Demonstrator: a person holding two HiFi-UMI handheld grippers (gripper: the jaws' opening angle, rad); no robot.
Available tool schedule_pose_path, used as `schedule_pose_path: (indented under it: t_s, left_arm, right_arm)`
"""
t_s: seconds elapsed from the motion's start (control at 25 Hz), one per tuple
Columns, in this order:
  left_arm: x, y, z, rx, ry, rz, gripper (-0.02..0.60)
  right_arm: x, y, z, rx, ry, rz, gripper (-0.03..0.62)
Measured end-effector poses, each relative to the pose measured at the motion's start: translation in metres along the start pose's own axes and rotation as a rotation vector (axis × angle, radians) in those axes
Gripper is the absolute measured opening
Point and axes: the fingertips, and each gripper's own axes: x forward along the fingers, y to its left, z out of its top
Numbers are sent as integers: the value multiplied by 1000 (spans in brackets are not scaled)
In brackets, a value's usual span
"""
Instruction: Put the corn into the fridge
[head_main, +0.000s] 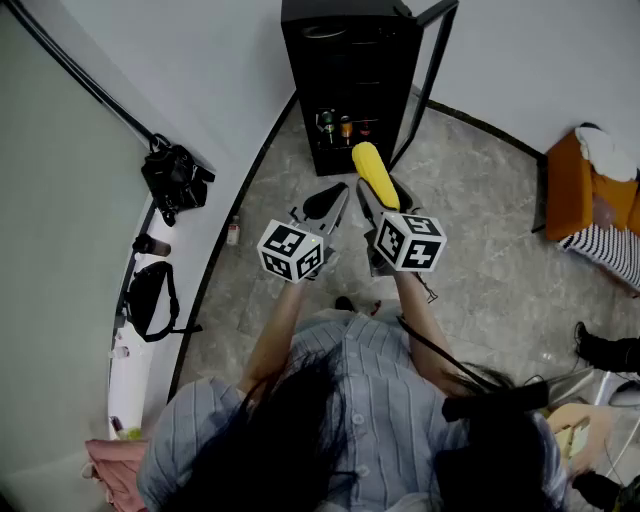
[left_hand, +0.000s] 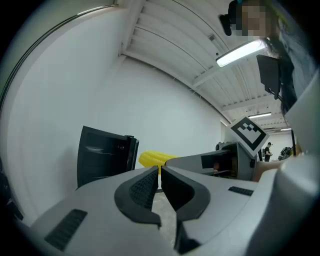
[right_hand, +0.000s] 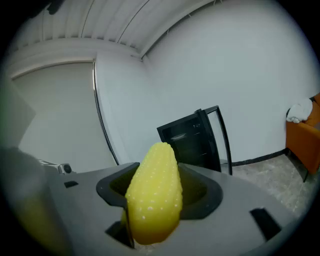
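A yellow corn cob (head_main: 374, 172) sticks out forward from my right gripper (head_main: 377, 196), which is shut on it; in the right gripper view the corn (right_hand: 154, 197) fills the space between the jaws, tip pointing up and ahead. The black fridge (head_main: 350, 60) stands against the wall in front of me with its glass door (head_main: 432, 70) swung open to the right. The fridge (right_hand: 192, 140) is still some way beyond the corn. My left gripper (head_main: 328, 203) hovers beside the right one, shut with nothing in it. The left gripper view shows the corn (left_hand: 152, 159) just past the closed jaws.
Several bottles (head_main: 345, 127) stand on the fridge's bottom shelf. Black bags (head_main: 175, 178) hang on a white curved ledge at the left. A small bottle (head_main: 233, 232) stands on the floor by the wall. An orange chair (head_main: 585, 190) is at the right.
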Motion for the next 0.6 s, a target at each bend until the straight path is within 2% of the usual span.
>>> schedule_pose_path:
  t_s: [0.12,0.28,0.6]
  left_arm:
    - [-2,0,0,-5,-11,0,8]
    - [-3,4,3,-22,-33,2,8]
    - [-15,8,-7,-38,-17,7,8]
  right_arm:
    - [-1,1,-1,19,-3,5,250]
    - [2,1,-3,-12,7,3,250]
    - [0,7,-19,-18,33,15,250]
